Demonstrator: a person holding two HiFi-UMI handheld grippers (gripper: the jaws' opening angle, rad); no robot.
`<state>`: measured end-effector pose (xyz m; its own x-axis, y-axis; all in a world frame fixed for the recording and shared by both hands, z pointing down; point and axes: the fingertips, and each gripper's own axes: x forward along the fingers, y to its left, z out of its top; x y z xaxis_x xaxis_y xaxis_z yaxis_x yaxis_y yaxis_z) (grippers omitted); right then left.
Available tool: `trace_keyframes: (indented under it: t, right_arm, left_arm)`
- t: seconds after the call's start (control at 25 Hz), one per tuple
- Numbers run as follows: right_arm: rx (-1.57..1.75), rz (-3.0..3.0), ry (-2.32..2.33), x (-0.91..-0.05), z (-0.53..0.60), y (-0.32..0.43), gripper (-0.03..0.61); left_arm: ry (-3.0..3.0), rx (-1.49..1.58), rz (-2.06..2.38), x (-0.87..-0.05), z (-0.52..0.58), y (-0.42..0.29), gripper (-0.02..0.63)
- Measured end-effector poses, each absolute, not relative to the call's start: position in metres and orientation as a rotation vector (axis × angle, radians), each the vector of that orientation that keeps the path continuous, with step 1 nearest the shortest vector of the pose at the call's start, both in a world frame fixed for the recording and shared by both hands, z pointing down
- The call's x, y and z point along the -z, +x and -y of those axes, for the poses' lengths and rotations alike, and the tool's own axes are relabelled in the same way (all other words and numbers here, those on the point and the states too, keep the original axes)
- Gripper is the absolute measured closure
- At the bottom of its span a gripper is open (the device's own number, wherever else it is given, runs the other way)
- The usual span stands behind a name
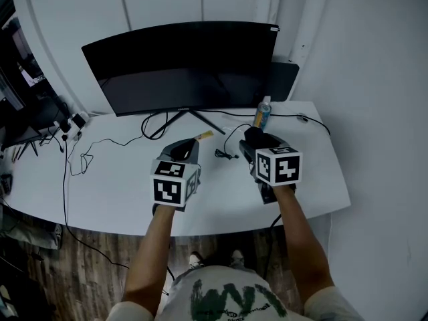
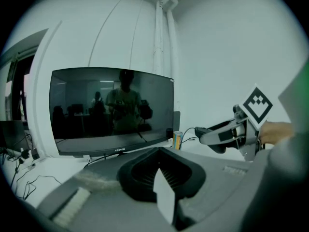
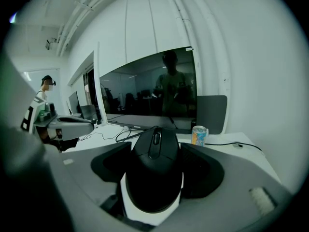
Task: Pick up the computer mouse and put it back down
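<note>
A black computer mouse (image 3: 155, 170) sits clamped between the pads of the right tongs (image 3: 157, 151), scroll wheel up and its nose pointing away toward the screen. A pad presses against each of its flanks. Seen from the left gripper view, the right tongs appear to hold it off the white tabletop (image 1: 110, 192) rather than on it. In the head view the tongs' marker cube hides most of the mouse.

The left tongs (image 1: 182, 150) hover just beside them over the tabletop, apart from the mouse. They are clenched, their ribbed pads meeting at the tip. A pale strip shows at the seam in the left gripper view, and what it is cannot be told.

Beyond the right tongs a drink can (image 1: 263, 114) stands upright near the tabletop's back edge. A curved monitor (image 1: 180, 64), its screen dark, spans the back of the tabletop on a splayed stand. Loose cables (image 1: 85, 156) trail across the left side. The person's forearms (image 1: 302, 236) reach in from below.
</note>
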<state>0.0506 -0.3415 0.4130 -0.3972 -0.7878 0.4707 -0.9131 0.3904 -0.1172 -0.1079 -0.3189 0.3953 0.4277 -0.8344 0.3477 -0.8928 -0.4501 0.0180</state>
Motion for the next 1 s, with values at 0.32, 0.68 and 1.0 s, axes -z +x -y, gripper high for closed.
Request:
trace_keyframes:
  t: [0.32,0.68,1.0]
  right_arm:
    - [-0.559,2.263,1.451,-0.452,0.337,0.052,0.265]
    - [-0.659,2.182,1.432,-0.501,0.334,0.066,0.264]
    - [-0.734,2.121,1.408,-0.546,0.328,0.070,0.264]
  left_arm:
    - [2.448,-0.438,1.517,-0.409,0.316,-0.112,0.611]
    - [2.429,-0.441,1.491,-0.425,0.315,-0.106,0.611]
    - [2.437,-0.480,1.446,-0.440,0.316,-0.093,0.611]
